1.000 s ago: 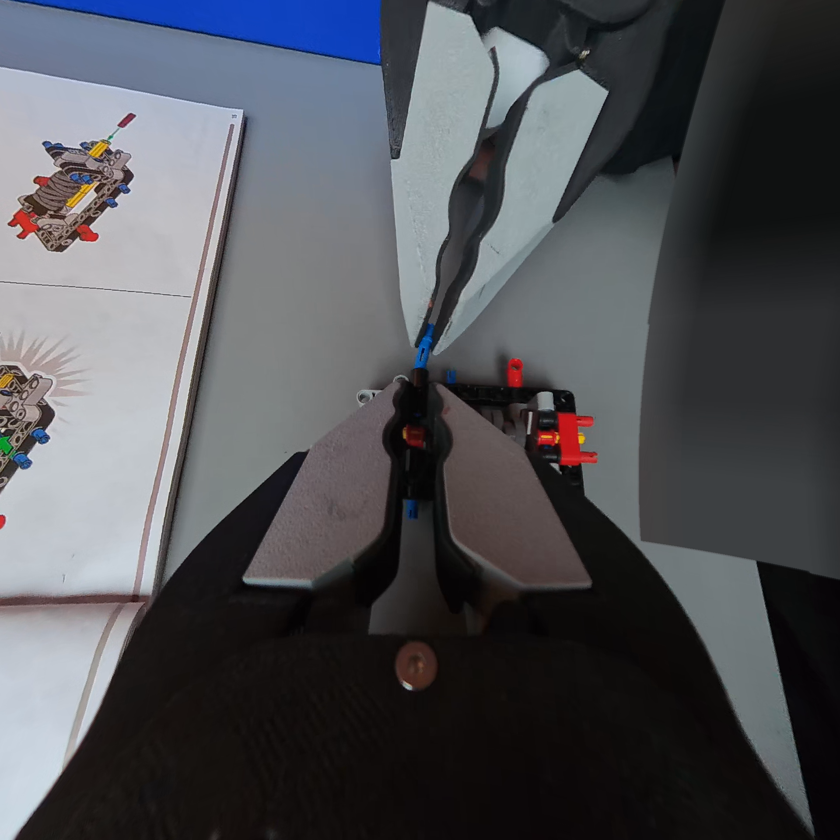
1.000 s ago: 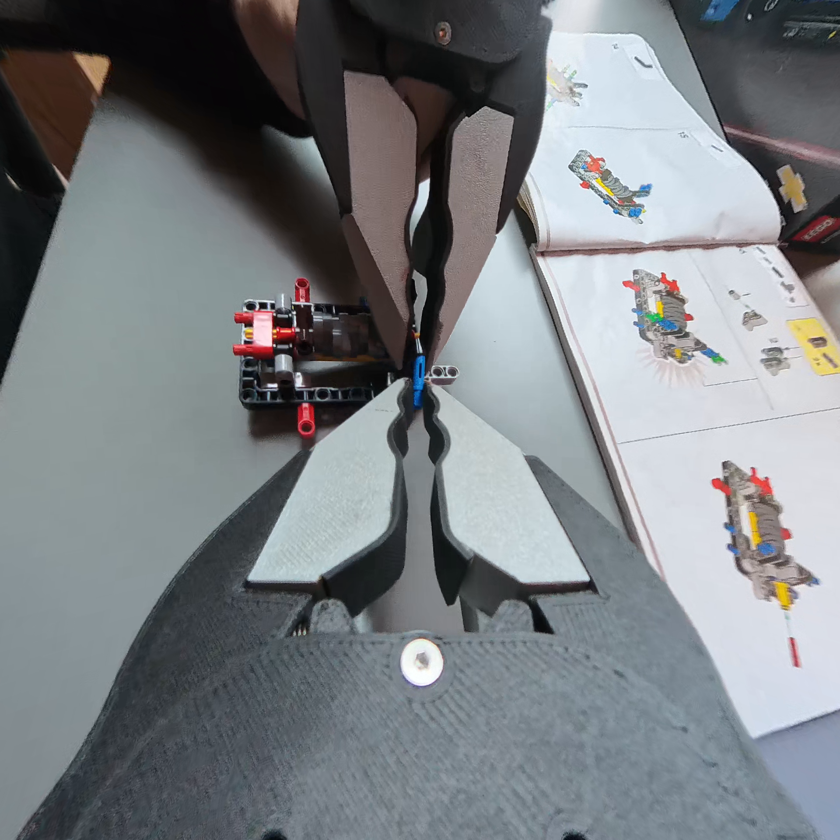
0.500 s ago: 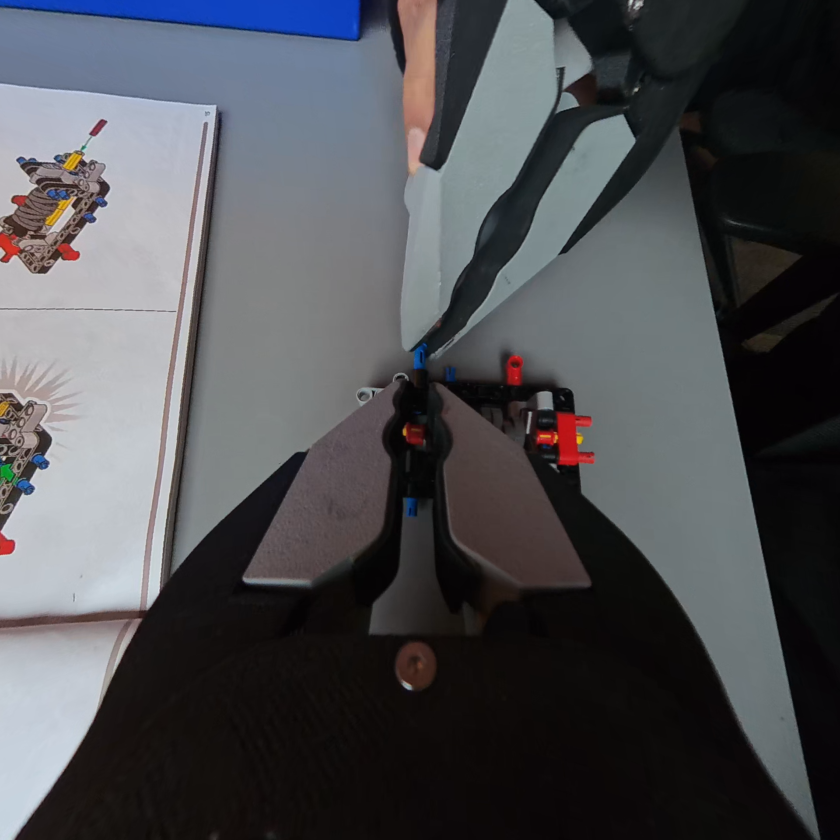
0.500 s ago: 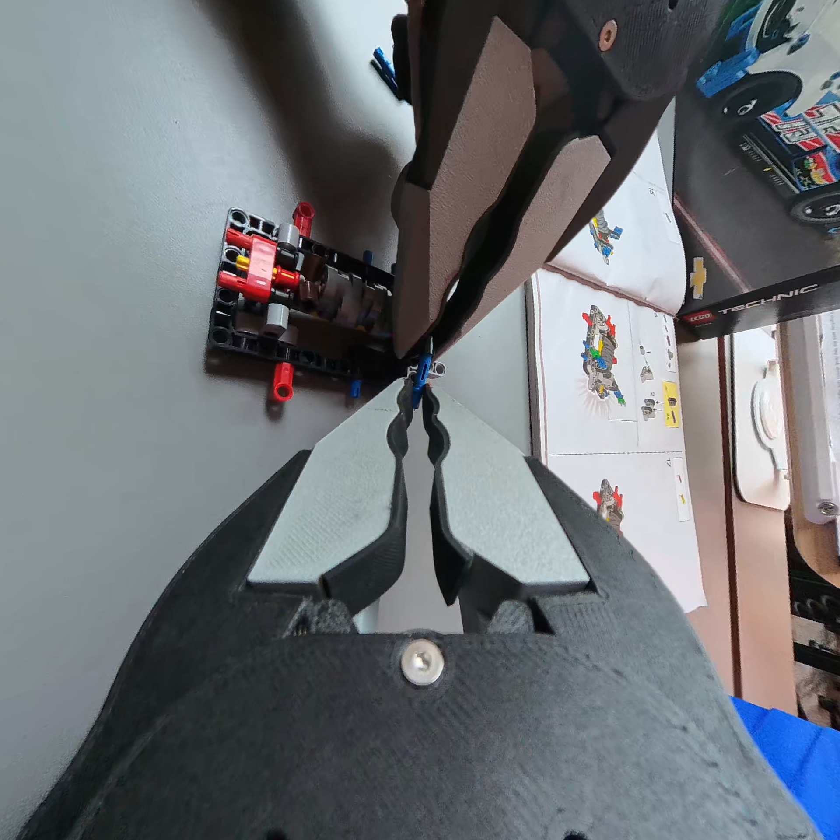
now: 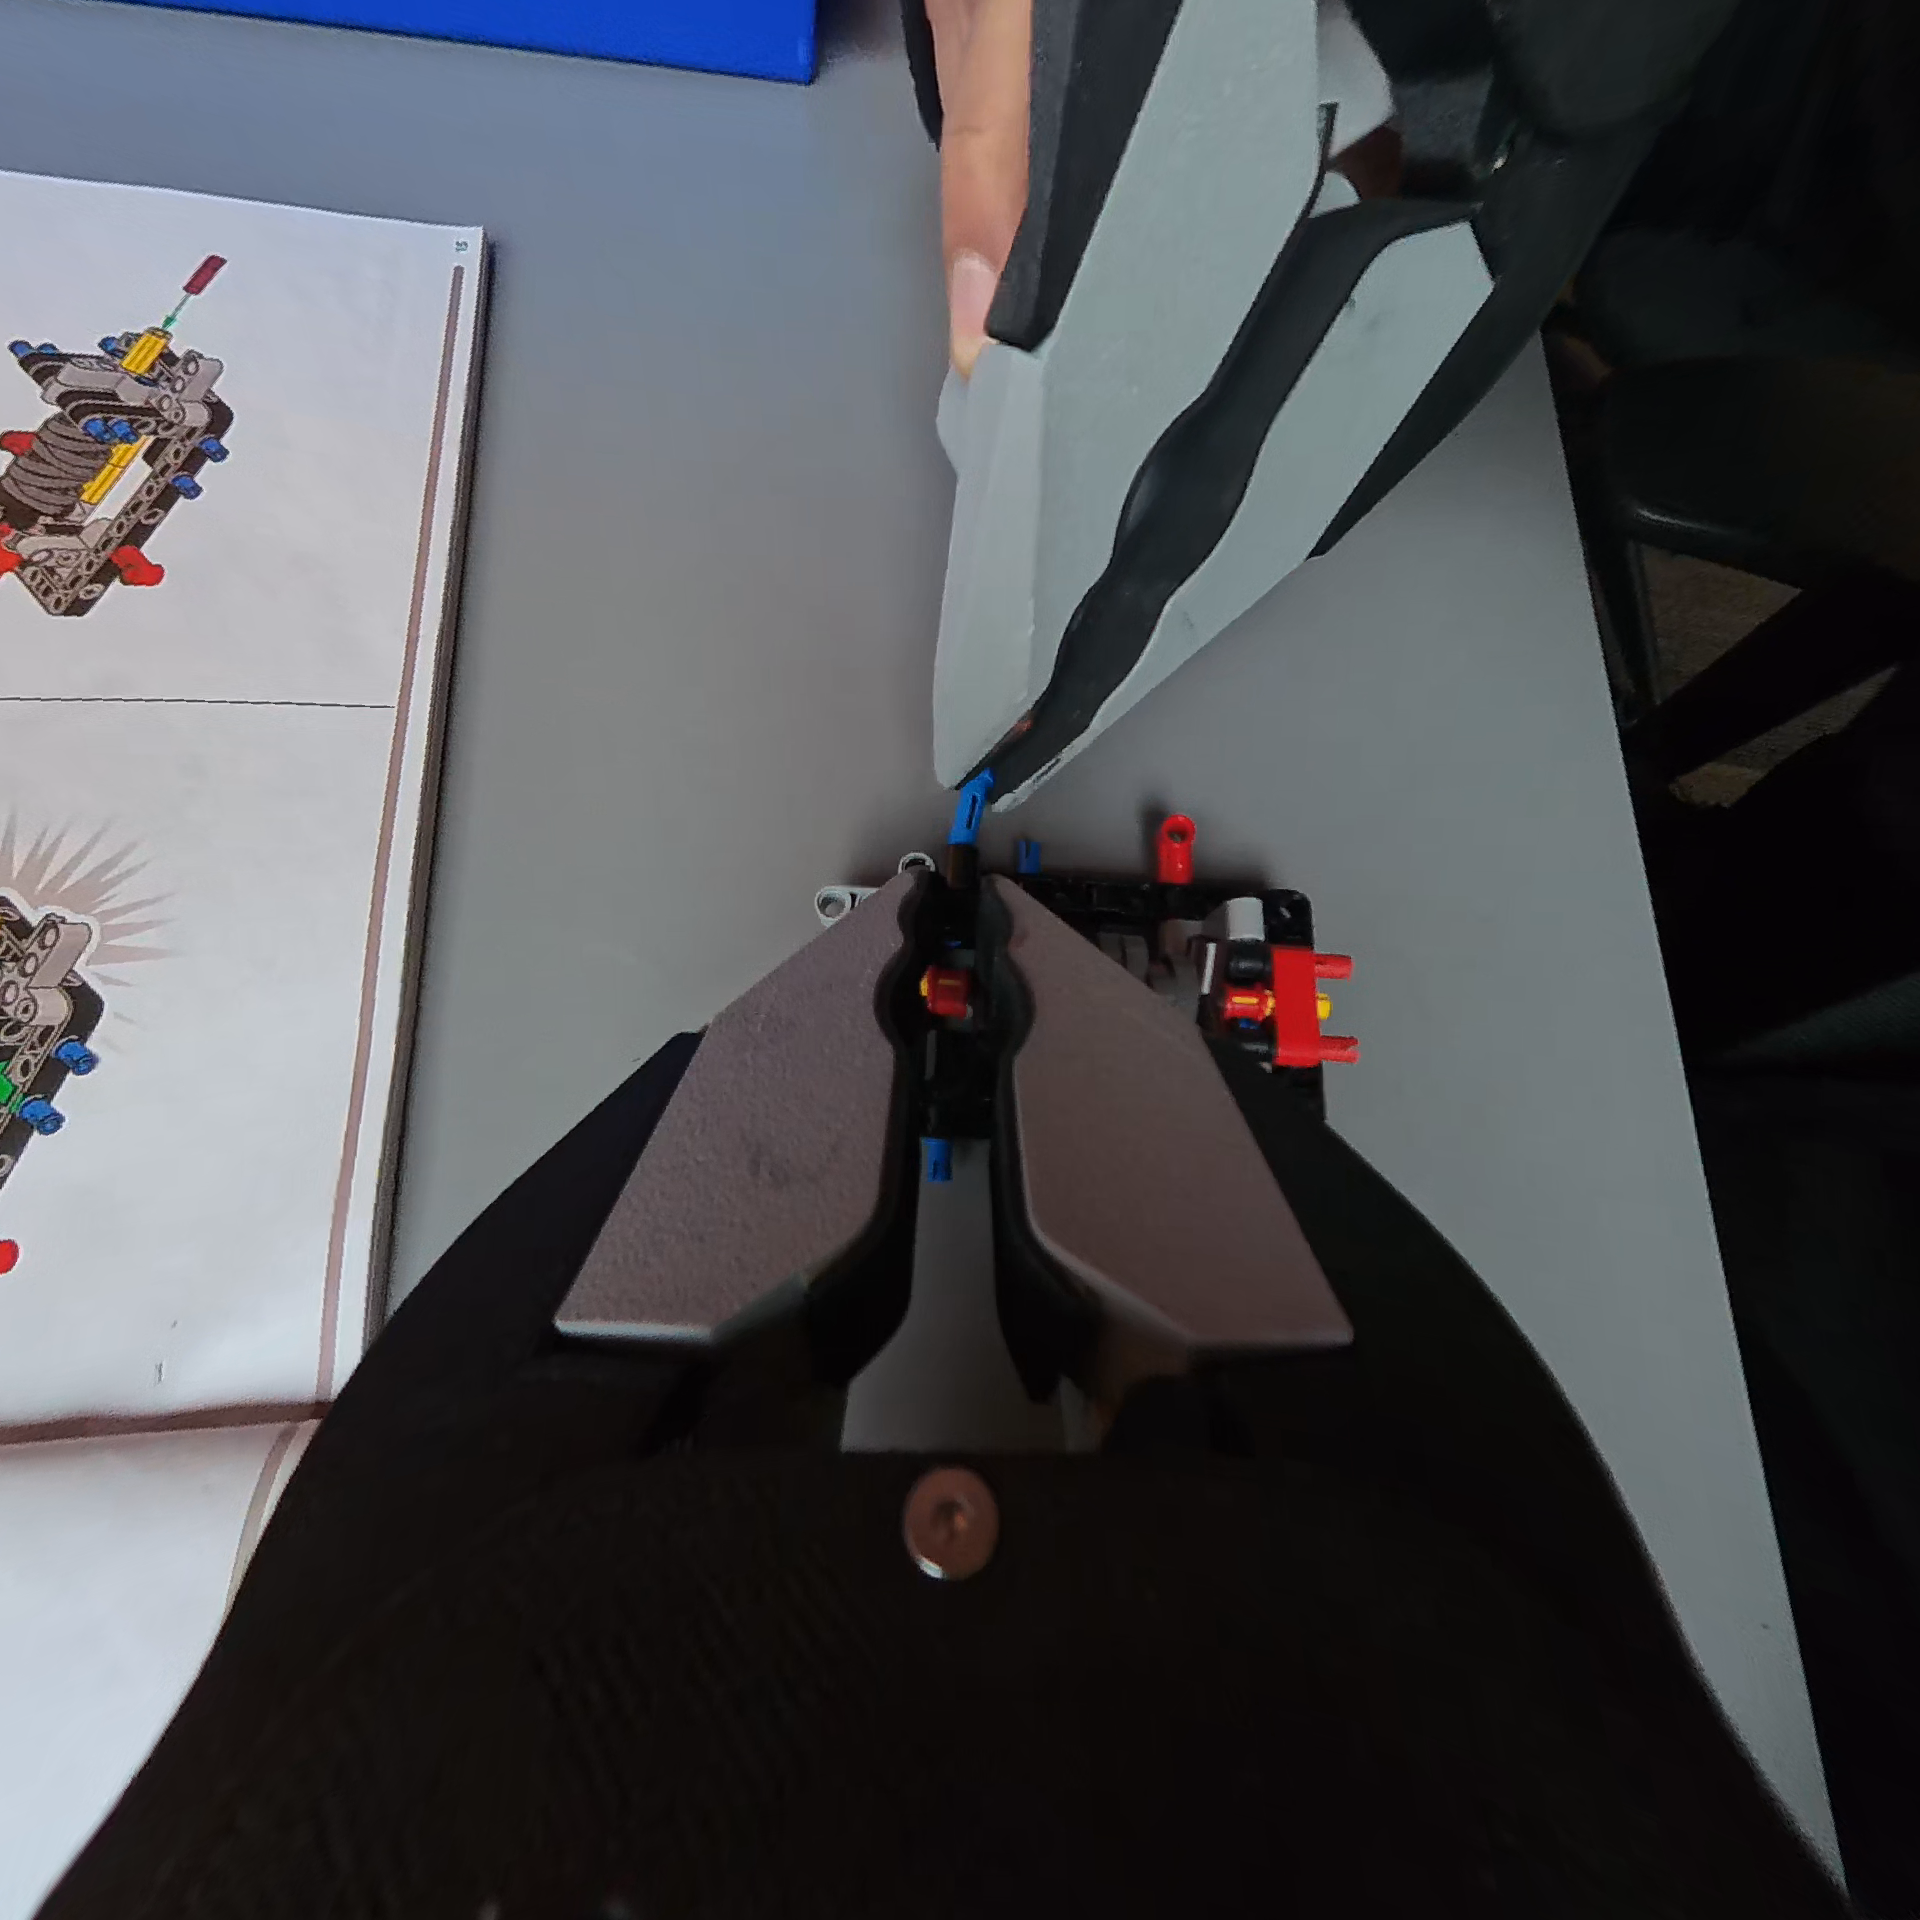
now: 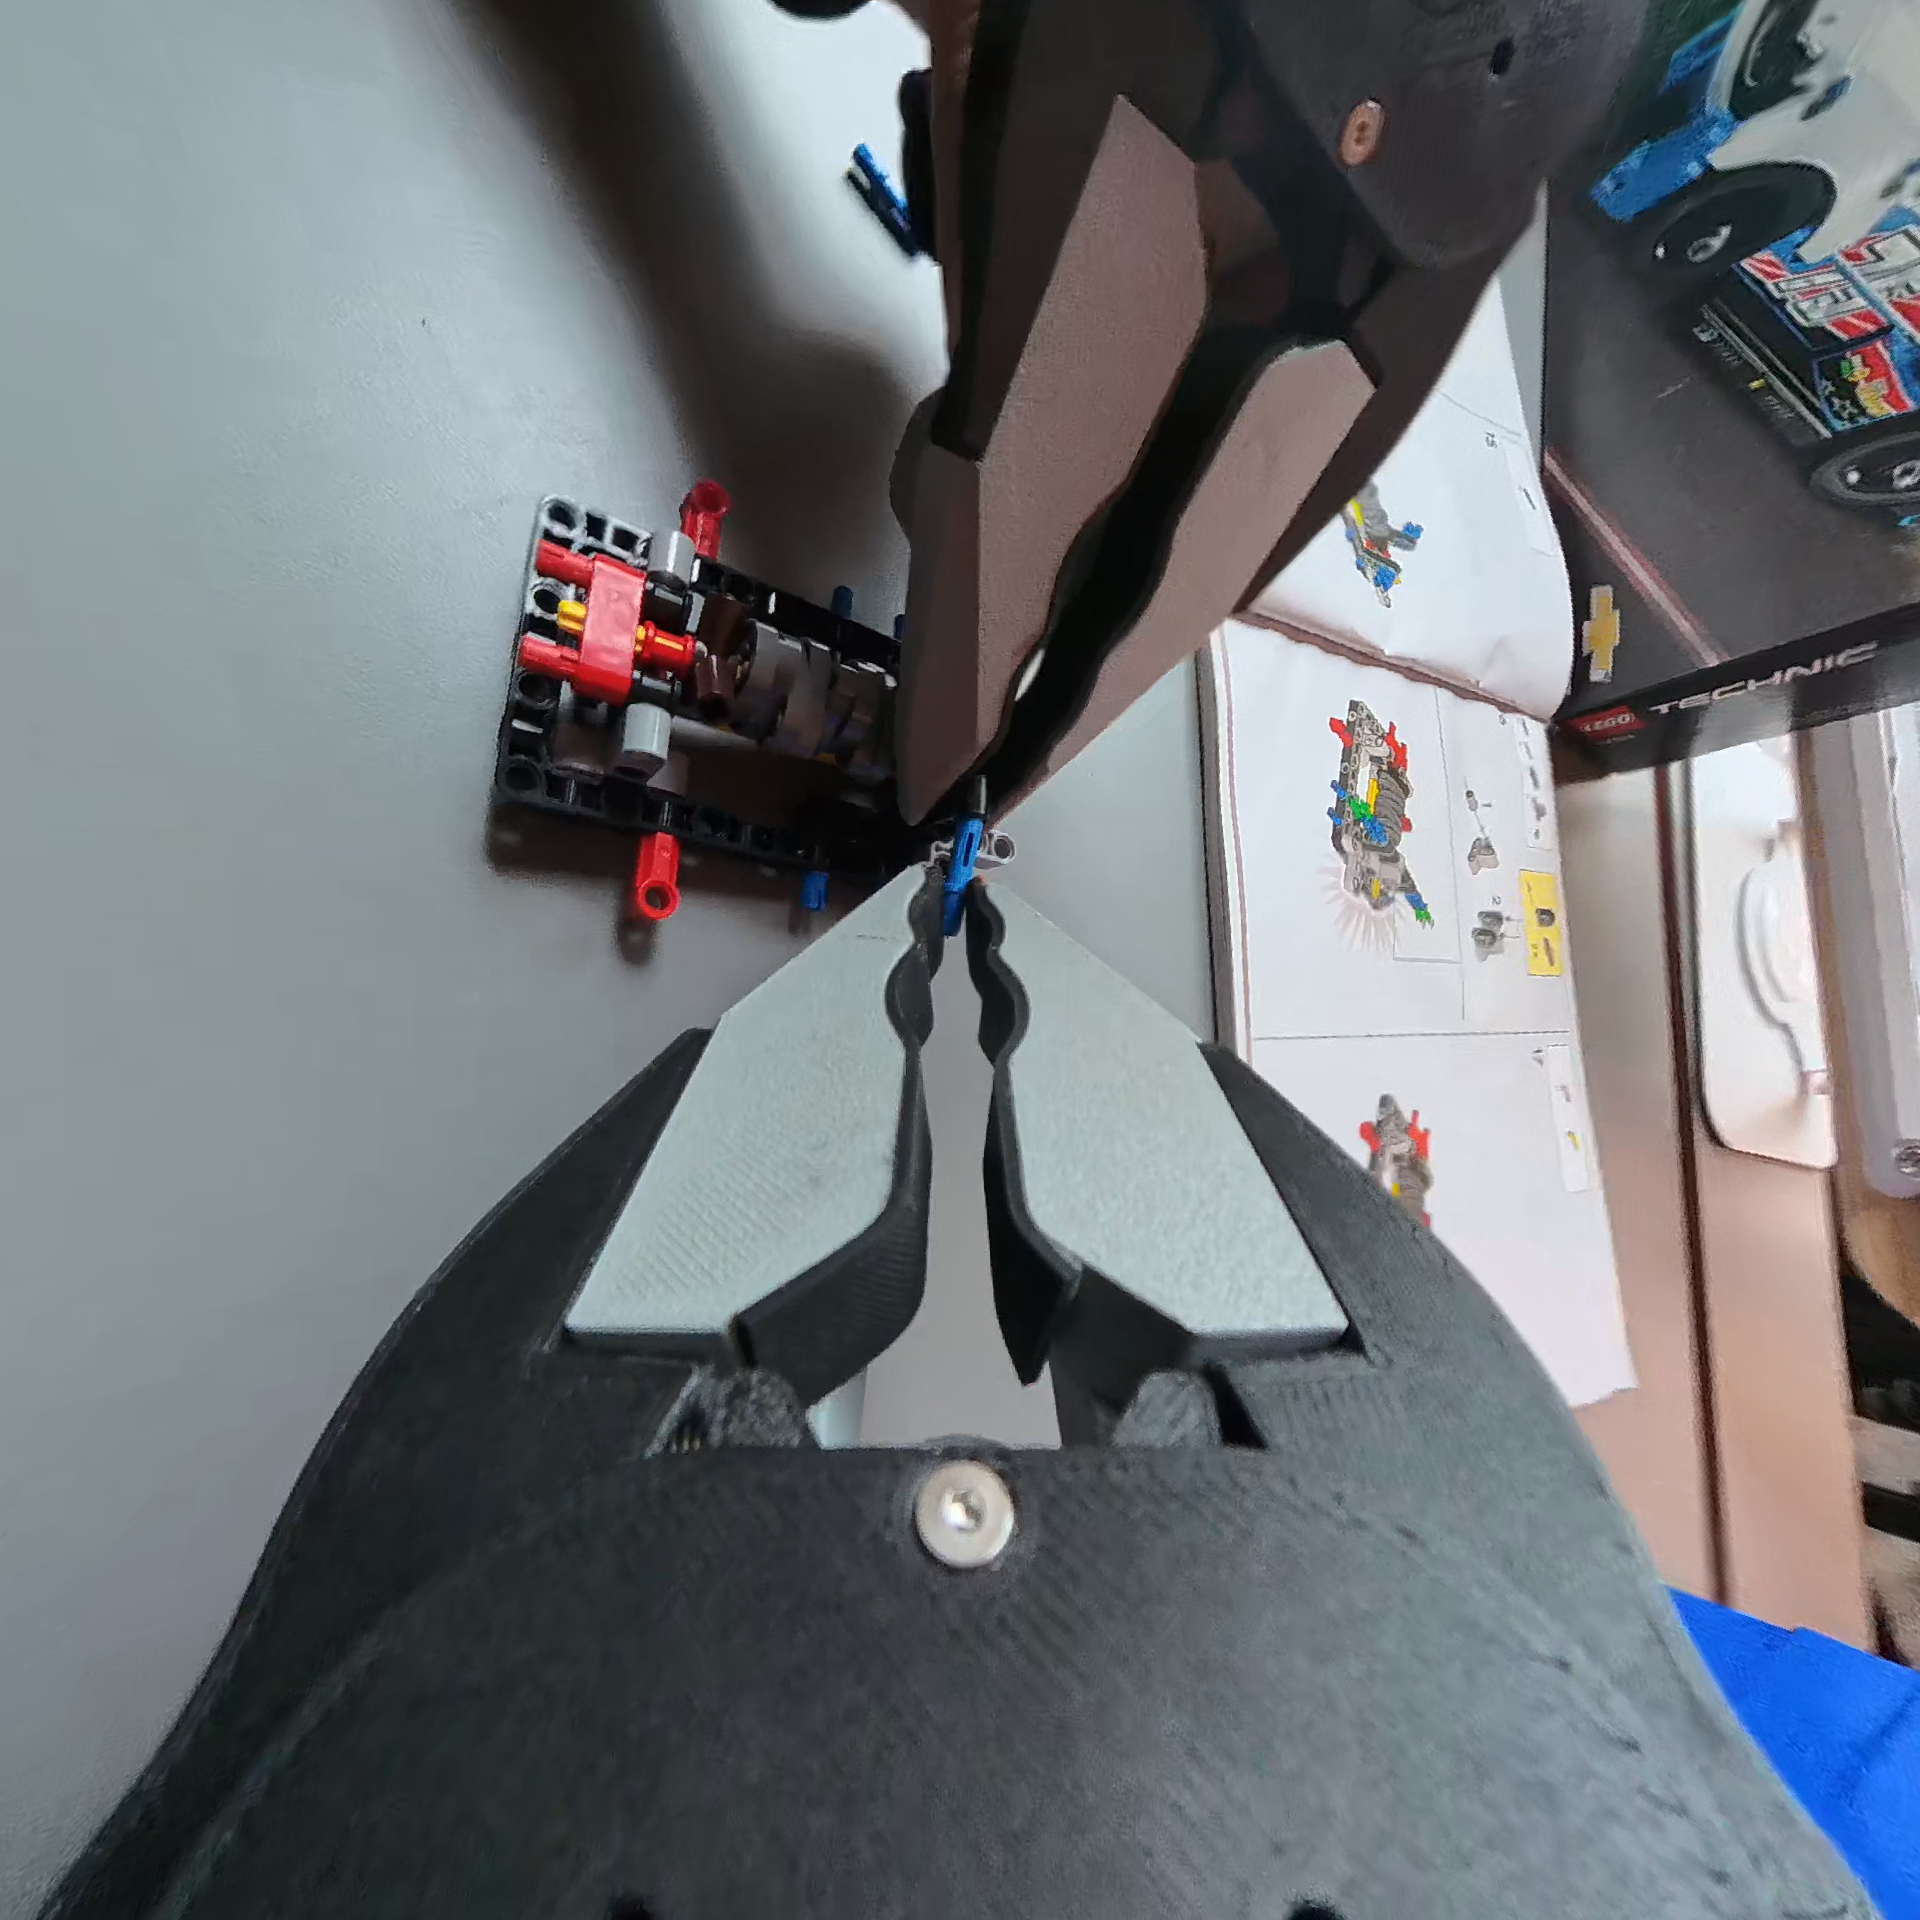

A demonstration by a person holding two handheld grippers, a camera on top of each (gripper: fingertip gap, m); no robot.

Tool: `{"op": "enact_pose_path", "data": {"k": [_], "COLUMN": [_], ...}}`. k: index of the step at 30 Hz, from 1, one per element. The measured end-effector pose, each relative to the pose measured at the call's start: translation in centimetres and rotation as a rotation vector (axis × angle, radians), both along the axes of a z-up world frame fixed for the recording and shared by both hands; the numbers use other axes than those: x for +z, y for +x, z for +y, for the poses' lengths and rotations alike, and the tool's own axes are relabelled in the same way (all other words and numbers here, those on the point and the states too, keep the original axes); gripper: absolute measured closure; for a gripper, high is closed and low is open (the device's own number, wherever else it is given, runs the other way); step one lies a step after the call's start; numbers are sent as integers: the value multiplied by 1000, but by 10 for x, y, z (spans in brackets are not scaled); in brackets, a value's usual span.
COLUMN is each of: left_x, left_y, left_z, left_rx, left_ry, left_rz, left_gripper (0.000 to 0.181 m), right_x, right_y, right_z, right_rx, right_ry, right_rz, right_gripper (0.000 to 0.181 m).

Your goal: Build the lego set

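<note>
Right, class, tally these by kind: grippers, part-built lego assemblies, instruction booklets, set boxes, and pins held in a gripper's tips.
Grippers: 2 (left gripper, right gripper)
Lego assembly: 1
Instruction booklet: 1
Set box: 1
Blue pin, held by the right gripper: 1
Total: 6

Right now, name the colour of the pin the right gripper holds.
Blue pin, pinched in the right gripper; clearest in the right wrist view.

tabletop (image 5: 675, 520): plain grey. lego frame (image 6: 582, 784): black, with red, yellow, grey parts. pin (image 6: 964, 847): blue. booklet (image 5: 260, 935): white, multicoloured diagrams. claw fingers (image 6: 790, 1122): grey faces, black edges. box (image 6: 1714, 686): black.
</note>
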State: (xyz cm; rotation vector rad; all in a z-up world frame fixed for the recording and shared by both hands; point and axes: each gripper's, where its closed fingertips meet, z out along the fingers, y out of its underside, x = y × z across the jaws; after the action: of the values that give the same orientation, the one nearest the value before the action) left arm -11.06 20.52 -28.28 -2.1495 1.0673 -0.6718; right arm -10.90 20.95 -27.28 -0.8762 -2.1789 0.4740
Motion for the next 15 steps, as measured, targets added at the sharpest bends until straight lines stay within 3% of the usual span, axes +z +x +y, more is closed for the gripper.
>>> {"op": "enact_pose_path", "data": {"k": [5, 10, 15], "left_x": [-1, 4, 26], "left_y": [0, -1, 9], "left_z": [0, 2, 2], "left_rx": [5, 21, -18], "left_ry": [-38, -22, 119], "left_rz": [-41, -41, -38], "left_gripper": [173, 152, 170], "right_x": [-3, 3, 12], "right_y": [5, 9, 7], "right_z": [13, 8, 4], "right_rx": [-50, -44, -46], "right_ry": [-244, -429, -511], "right_rz": [-29, -11, 11], "right_gripper": [181, 180, 180]}}
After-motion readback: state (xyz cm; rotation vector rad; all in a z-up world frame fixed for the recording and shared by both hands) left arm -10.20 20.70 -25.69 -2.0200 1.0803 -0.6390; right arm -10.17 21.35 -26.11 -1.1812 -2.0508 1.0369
